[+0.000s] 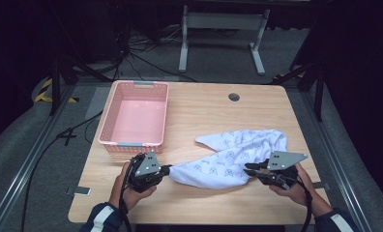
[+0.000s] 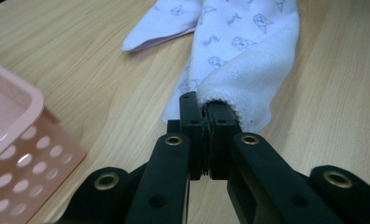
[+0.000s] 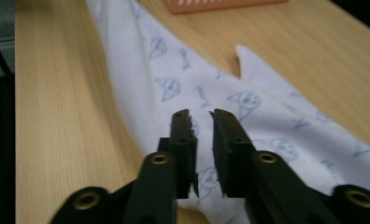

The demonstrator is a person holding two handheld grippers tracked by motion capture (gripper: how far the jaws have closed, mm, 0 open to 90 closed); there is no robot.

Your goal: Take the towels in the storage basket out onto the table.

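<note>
A wooden table (image 1: 199, 203) seen from above holds a pink perforated basket (image 1: 134, 116) at its far left, with nothing visible inside it, and a white towel printed with small blue animal faces (image 1: 233, 157) lying crumpled across the near middle and right. Just in front of the basket, the left gripper (image 1: 166, 169) has its jaws pressed together, pinching the towel's left corner (image 2: 234, 88). At the towel's right end, the right gripper (image 3: 202, 116) hovers over the cloth with its jaws slightly apart, and whether any fabric sits between them is hard to tell.
</note>
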